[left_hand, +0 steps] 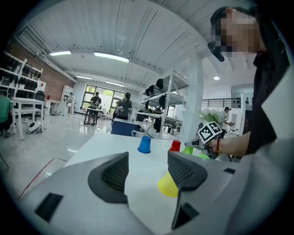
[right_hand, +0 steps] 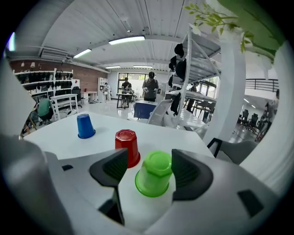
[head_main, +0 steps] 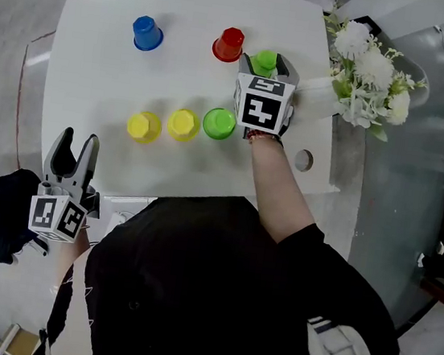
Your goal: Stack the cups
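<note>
My right gripper (right_hand: pixel 146 166) has its jaws apart either side of the upside-down green cup (right_hand: pixel 155 176), upright on the counter (right_hand: pixel 69 137) just right of the red cup (right_hand: pixel 127 146); my left gripper (left_hand: pixel 148 172), jaws apart and empty, is far from it.

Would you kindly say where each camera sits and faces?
Head view: on the person's head, facing down at the white table; left hand-held gripper, right hand-held gripper show.
Left gripper view: on the left one, facing across the table; open jaws show.
Right gripper view: on the right one, facing the green plastic cup between its open jaws.
All share the blue plastic cup.
</note>
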`<state>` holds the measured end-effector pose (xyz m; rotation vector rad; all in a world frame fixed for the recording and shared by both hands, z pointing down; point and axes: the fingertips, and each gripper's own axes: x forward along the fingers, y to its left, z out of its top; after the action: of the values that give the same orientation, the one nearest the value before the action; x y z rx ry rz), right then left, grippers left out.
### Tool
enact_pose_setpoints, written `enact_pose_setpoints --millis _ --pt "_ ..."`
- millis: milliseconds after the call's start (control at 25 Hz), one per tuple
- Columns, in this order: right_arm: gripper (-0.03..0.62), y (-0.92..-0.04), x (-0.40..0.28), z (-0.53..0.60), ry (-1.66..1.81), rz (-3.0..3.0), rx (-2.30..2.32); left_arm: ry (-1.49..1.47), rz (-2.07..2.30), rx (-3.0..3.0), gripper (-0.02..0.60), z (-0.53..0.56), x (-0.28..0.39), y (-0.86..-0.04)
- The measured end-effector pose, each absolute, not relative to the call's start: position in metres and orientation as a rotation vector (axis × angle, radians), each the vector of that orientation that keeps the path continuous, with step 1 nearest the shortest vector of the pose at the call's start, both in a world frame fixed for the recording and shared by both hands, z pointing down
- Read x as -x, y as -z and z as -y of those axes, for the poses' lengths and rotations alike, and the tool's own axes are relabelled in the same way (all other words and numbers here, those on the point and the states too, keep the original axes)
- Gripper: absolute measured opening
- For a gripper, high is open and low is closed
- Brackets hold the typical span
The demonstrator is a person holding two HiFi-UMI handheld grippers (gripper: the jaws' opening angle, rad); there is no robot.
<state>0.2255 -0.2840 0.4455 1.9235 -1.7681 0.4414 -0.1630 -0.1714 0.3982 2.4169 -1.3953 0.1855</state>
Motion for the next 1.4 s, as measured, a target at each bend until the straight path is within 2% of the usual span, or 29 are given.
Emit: enact_pose_setpoints --millis 1080,1400 --pt "0.29 -0.453 -0.235 0.295 -0.426 1.635 -1.994 -0.177 1.39 -2.409 0.276 0.176 0.17 -0.401" --pt "0.27 -0.454 -0.239 0.297 -0.422 1.621 -2.017 -0.175 1.391 -2.408 0.276 0.177 0.171 -0.402"
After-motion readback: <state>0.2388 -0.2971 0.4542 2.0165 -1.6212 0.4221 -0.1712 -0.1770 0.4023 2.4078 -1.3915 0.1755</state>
